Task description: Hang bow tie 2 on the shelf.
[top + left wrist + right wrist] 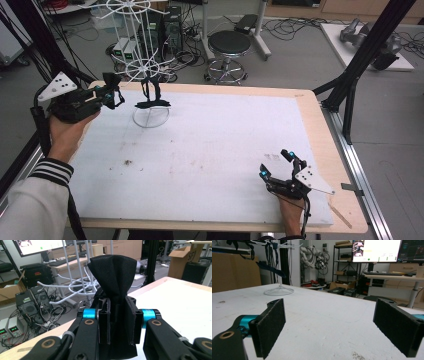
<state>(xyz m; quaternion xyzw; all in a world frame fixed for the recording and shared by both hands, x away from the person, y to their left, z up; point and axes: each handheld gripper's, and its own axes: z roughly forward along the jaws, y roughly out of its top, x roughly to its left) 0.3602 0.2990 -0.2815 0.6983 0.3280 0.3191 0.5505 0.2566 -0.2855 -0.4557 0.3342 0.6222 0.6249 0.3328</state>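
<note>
— What does the person hold in the left gripper [114,91] at the moment?

— A piece of black cloth [113,282]. In the left gripper view the jaws are closed on it; the cloth is pinched between the two pads, and its upper part opens above them like a fan. A small end of it hangs also below the pads.

— And where is this gripper over the table [210,145]?

— At the far left corner, seen from the high view. It is lifted above the white surface, near the edge, and it points toward the white wire stand [150,116] that is placed on the table just beside it.

— Is something on that stand?

— Yes, other dark cloths [152,97] hang from it, above its round base. They are close to the left gripper but I cannot tell if they touch it.

— What about the right gripper [278,165]?

— It rests low at the near right side of the table, well apart from the cloth and the stand. In the right gripper view its jaws are wide apart and nothing is between them, just the bare white table.
</note>
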